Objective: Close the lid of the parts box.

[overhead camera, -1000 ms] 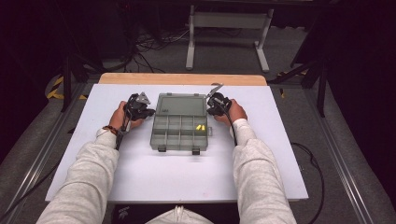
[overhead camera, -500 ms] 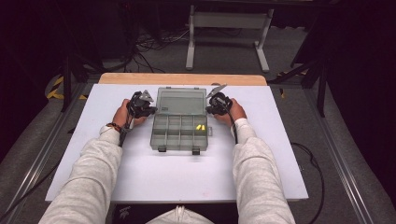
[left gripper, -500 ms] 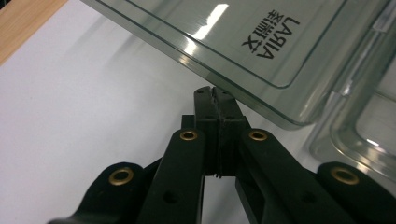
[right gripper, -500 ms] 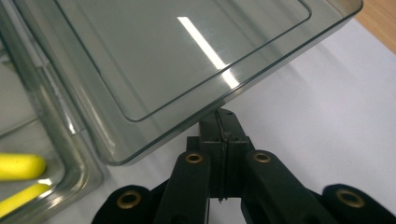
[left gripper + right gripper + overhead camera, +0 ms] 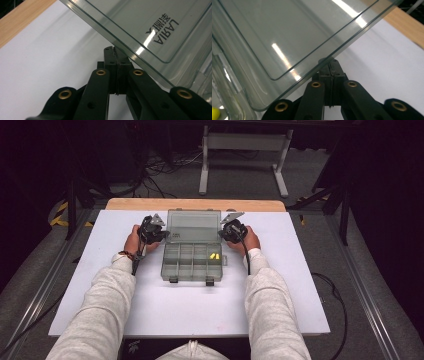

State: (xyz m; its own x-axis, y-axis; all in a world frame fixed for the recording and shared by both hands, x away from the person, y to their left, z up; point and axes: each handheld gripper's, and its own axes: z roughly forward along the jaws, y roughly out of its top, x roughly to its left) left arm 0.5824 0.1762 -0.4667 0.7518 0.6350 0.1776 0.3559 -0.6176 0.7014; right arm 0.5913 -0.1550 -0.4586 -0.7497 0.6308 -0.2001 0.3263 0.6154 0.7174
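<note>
White tabletop (image 5: pixel 190 310) w/ clear compartment box (image 5: pixel 192 262) at centre, lid (image 5: pixel 194 226) raised. L gripper (image 5: pixel 152 234), R gripper (image 5: pixel 231 231) flank lid, jaws clenched, nothing between. Wood edge (image 5: pixel 195 204) behind; grey floor, cables (image 5: pixel 165 170), metal stand (image 5: pixel 245 142) beyond.

Both forearms are extended toward the table's far edge; left tool (image 5: pixel 159 236) and right tool (image 5: pixel 226 231) are held with jaws closed together.

My left gripper (image 5: pixel 116 53) has its jaws pressed together, tips tucked under the tilted clear lid (image 5: pixel 140 27) edge, above the white tabletop (image 5: pixel 45 57) with its wooden strip (image 5: pixel 20 20).
</note>
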